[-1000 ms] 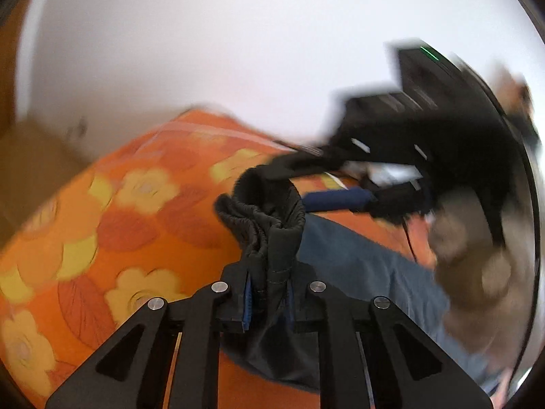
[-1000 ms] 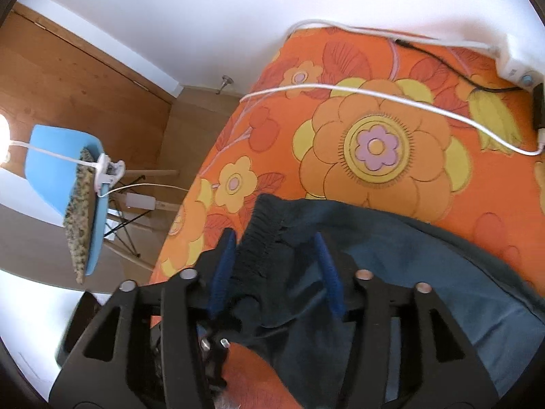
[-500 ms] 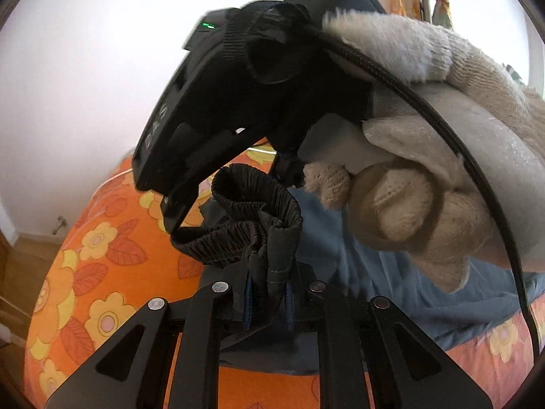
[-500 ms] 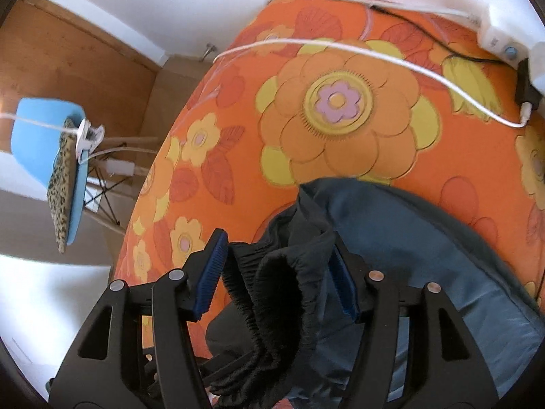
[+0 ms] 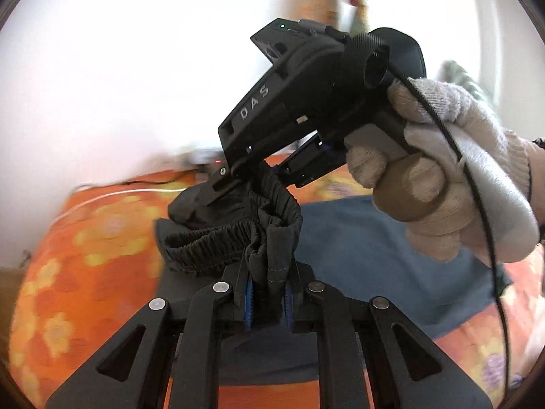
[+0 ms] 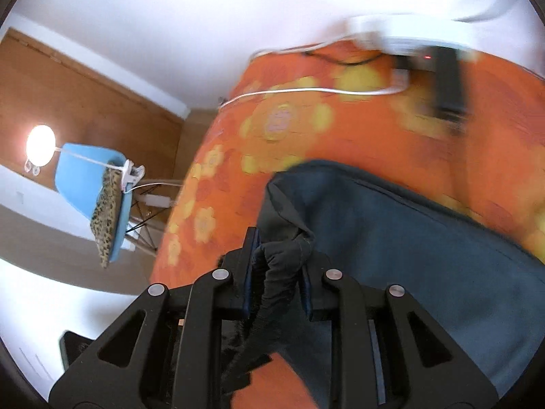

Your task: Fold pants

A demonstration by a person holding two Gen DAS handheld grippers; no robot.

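While pants (image 5: 357, 235) lie on bedspread (image 5: 85, 238), both claws pinch waistband: left claw (image 5: 267, 301), right claw (image 6: 276, 281).

"DAS" stands on the right gripper (image 5: 272, 177) body.

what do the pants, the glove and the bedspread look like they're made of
Pants: thin, matte dark woven cloth, probably cotton or a blend; the gathered waistband suggests elastic.
Glove: fuzzy off-white knit, ribbed at the cuff, likely cotton or wool.
Bedspread: matte printed fabric, orange with yellow flowers; too blurred to tell the fibre.
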